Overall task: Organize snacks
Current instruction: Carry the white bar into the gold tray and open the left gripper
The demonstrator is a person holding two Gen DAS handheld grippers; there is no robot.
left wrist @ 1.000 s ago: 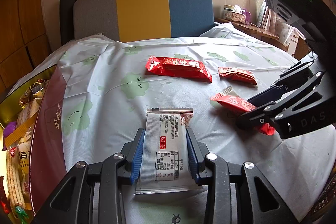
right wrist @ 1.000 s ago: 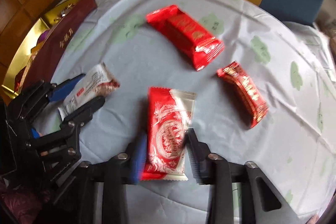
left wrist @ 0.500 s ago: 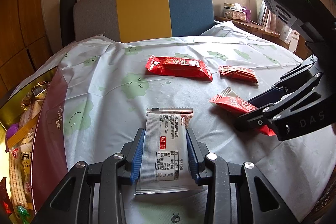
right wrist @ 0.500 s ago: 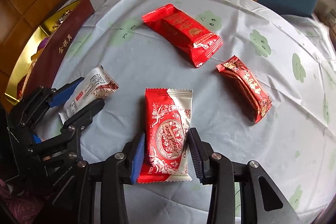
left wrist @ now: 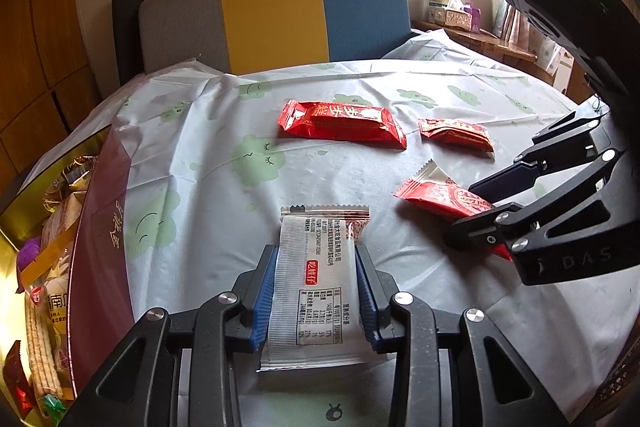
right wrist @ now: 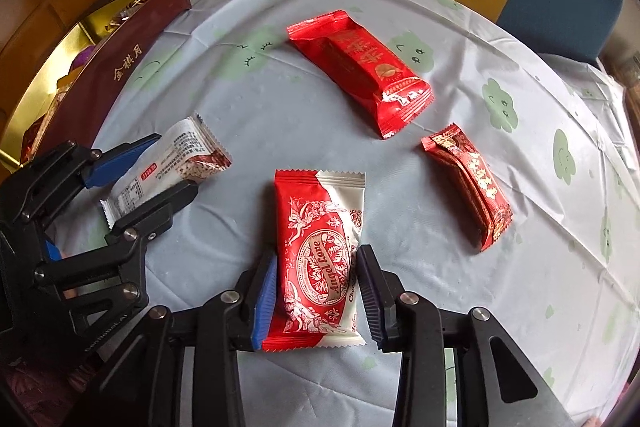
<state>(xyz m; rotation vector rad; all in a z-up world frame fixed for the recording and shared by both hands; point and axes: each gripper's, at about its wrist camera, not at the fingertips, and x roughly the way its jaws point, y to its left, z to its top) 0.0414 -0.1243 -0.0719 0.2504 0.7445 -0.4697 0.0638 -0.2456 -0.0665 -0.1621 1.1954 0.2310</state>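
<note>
My left gripper (left wrist: 316,259) is shut on a white snack packet (left wrist: 310,287) that lies on the tablecloth; the gripper and packet also show in the right wrist view (right wrist: 168,167). My right gripper (right wrist: 316,263) is shut on a red-and-white Angel Love packet (right wrist: 320,251), seen from the side in the left wrist view (left wrist: 436,193). A large red packet (right wrist: 360,67) and a small dark-red packet (right wrist: 468,183) lie loose farther out on the cloth.
A maroon-and-gold box (left wrist: 96,235) filled with several snacks stands at the table's left edge. A grey, yellow and blue chair back (left wrist: 276,15) stands behind the table. The round table carries a pale cloth (right wrist: 248,99) with green cloud faces.
The right gripper has risen a little with the Angel Love packet between its fingers, and the right wrist view has sharpened. The left gripper keeps its hold on the white packet and has barely moved.
</note>
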